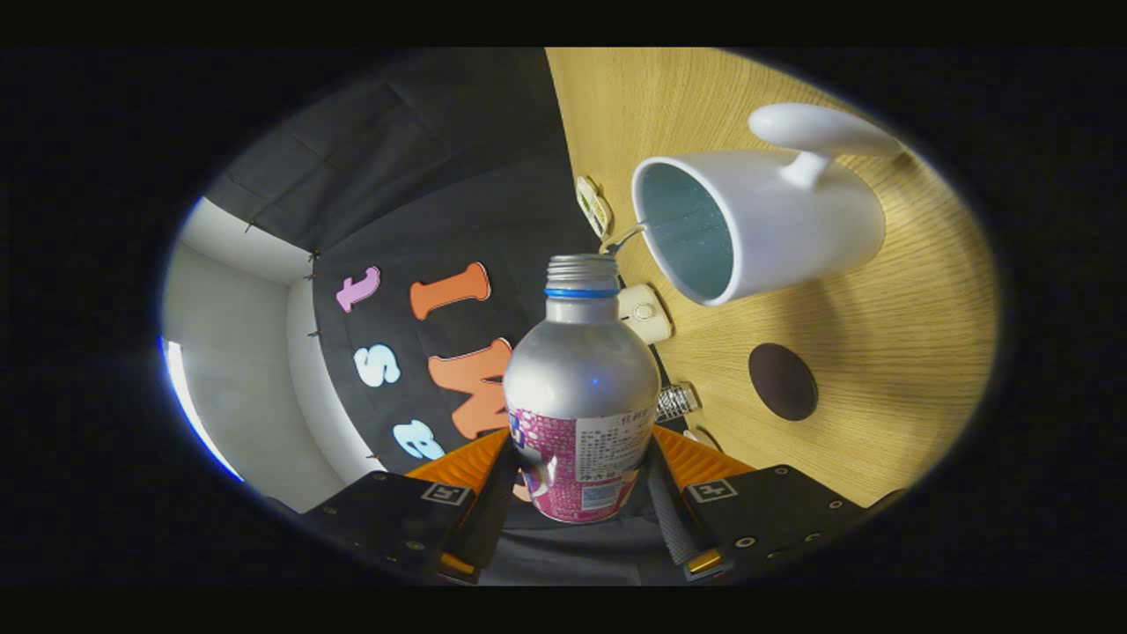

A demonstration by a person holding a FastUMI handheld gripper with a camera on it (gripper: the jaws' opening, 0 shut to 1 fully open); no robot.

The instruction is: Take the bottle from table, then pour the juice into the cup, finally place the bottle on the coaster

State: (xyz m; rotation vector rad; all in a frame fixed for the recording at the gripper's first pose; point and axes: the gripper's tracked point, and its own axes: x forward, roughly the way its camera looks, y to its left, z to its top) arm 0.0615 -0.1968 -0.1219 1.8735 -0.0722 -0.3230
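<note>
My gripper is shut on a silver bottle with a pink label; both fingers press its lower body. The view is rolled over sideways, so the bottle is tipped well over. Its uncapped threaded neck points at the rim of a white cup with a handle and a pale blue inside, which stands on the wooden table. A thin stream of liquid runs from the bottle's mouth toward the cup's rim. A dark round coaster lies on the table beside the cup, nearer my fingers.
Along the table's edge by the booth wall lie a small cream device with a round button, a second cream object and a small ribbed metal piece. Bare wood lies around the coaster.
</note>
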